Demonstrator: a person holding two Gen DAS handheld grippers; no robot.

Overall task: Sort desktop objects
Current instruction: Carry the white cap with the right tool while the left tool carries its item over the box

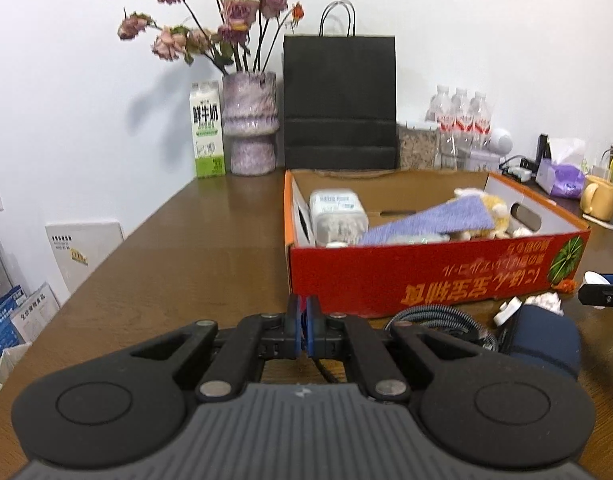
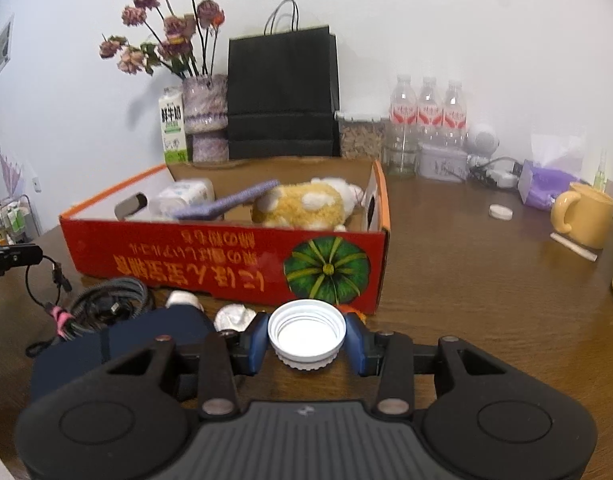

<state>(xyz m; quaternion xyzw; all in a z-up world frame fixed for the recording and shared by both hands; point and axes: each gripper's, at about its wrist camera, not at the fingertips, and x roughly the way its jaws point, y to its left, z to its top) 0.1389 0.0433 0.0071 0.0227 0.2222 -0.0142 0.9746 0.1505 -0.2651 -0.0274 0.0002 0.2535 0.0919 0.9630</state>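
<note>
**Cap in hand, box part filled**

In the right wrist view, the right gripper (image 2: 306, 342) at lower centre clasps a white ribbed plastic bottle cap (image 2: 306, 334) between its blue pads, just in front of the red cardboard box with a green pumpkin print (image 2: 226, 268).

The left gripper (image 1: 304, 328) is clenched, its blue pads pressed together at lower centre of its own view; a thin dark cable seems to run beneath them, but whether it is pinched cannot be told.

The box already holds a yellow-and-white plush toy (image 2: 302, 204), a lavender cloth (image 2: 230, 202) and a clear plastic container (image 1: 336, 214), so part of the sorting looks done.

Still on the brown wooden desk (image 2: 466, 280), at lower left of the right view, lie a coiled grey cable (image 2: 110, 304), a navy fabric pouch (image 2: 146, 336) and a crumpled white tissue (image 2: 232, 316). The cap itself likely goes in next.
</note>
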